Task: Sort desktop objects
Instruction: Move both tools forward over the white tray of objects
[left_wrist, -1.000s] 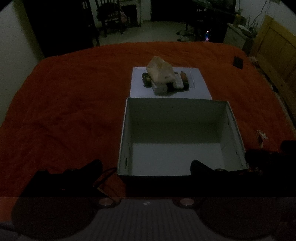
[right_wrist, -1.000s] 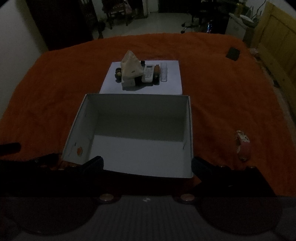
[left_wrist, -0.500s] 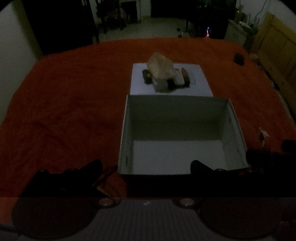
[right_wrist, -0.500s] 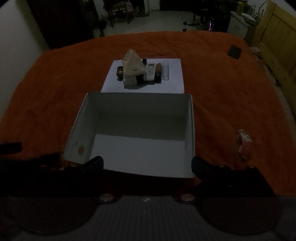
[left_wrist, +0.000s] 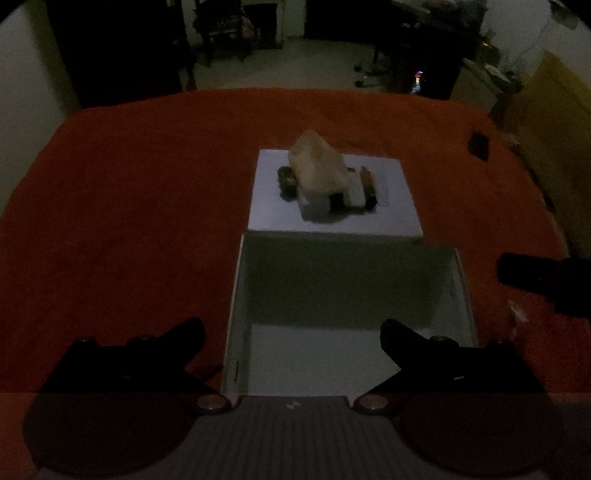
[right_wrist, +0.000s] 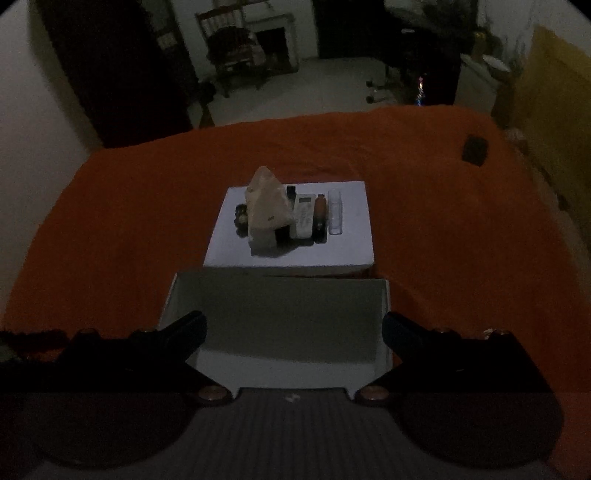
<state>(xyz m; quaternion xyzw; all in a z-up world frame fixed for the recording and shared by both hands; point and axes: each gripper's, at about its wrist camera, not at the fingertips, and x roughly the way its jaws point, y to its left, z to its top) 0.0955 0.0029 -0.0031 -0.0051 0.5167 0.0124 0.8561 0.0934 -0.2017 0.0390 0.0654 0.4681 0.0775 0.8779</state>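
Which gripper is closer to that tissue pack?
Right. The right gripper hangs over the box, facing the tissue pack. The left gripper sits farther back, by the box's near-left corner.

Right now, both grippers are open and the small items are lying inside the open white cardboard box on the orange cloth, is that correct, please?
Not quite. The open white cardboard box holds nothing; the small items sit on the flat white lid beyond it, as the right wrist view shows. Both grippers, left gripper and right gripper, are open.

Open box (right_wrist: 386, 314) near; lid (right_wrist: 354, 254) just behind it; tissue pack (right_wrist: 266, 214), remote (right_wrist: 304, 218), tube (right_wrist: 335, 212) on lid.
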